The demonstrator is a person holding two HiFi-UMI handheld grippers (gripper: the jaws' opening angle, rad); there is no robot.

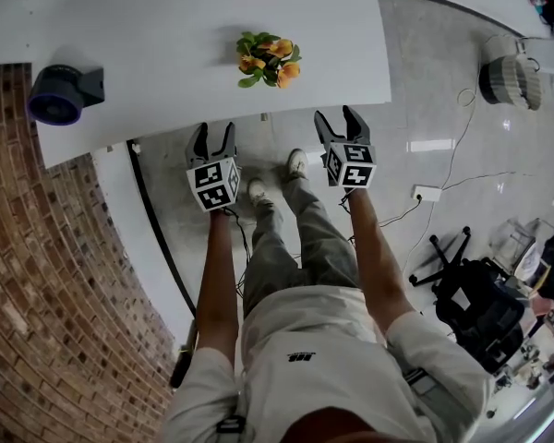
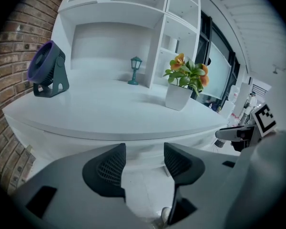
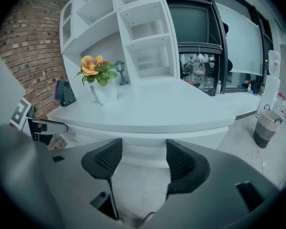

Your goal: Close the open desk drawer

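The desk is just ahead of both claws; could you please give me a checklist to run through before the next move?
1. Left claw open and empty: ok.
2. Right claw open and empty: ok.
3. Both claws short of the desk, touching nothing: ok.
4. Open drawer in sight: cannot tell; no view clearly shows it.
5. Plant and fan upright on the desk: ok.

Bright, even daylight, sharp focus throughout (fisheye bending and dark vignetted corners in both gripper views).
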